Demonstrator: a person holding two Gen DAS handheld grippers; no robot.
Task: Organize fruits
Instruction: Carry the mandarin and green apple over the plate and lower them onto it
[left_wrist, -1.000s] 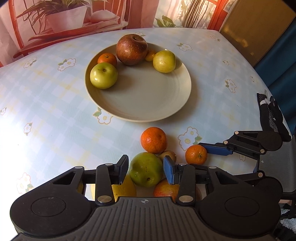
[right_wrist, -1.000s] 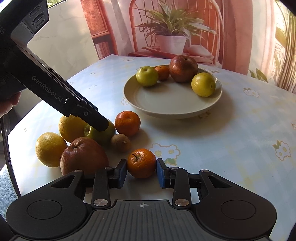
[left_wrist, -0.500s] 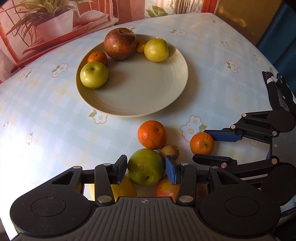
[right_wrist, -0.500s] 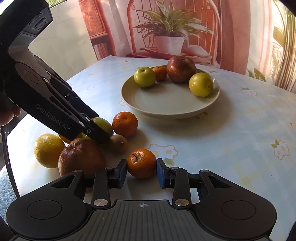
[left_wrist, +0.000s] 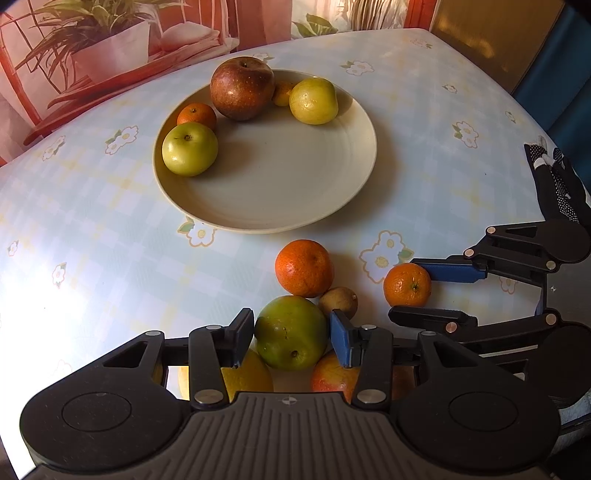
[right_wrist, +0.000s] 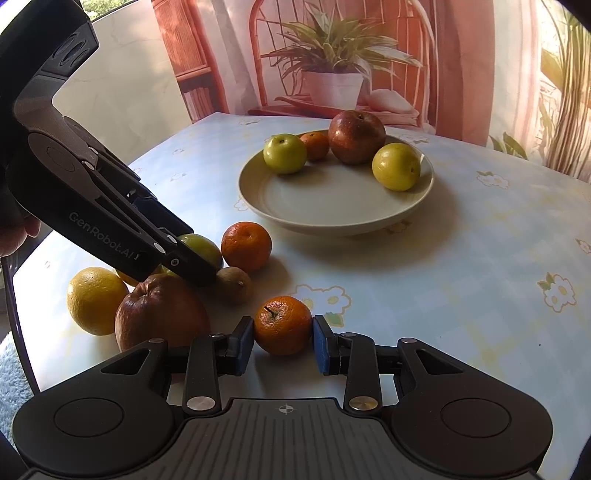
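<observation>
Cream plate (left_wrist: 332, 206) front half bare; left gripper (left_wrist: 291, 332) clamps green apple (left_wrist: 290, 332).

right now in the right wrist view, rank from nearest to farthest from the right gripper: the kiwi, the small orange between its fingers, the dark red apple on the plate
1. small orange, between the fingers of the right gripper.
2. kiwi, just ahead, to the left on the table.
3. dark red apple, at the far side of the plate.

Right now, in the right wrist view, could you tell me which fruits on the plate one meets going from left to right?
green apple → small orange → red-brown apple → yellow apple, all on the plate.
</observation>
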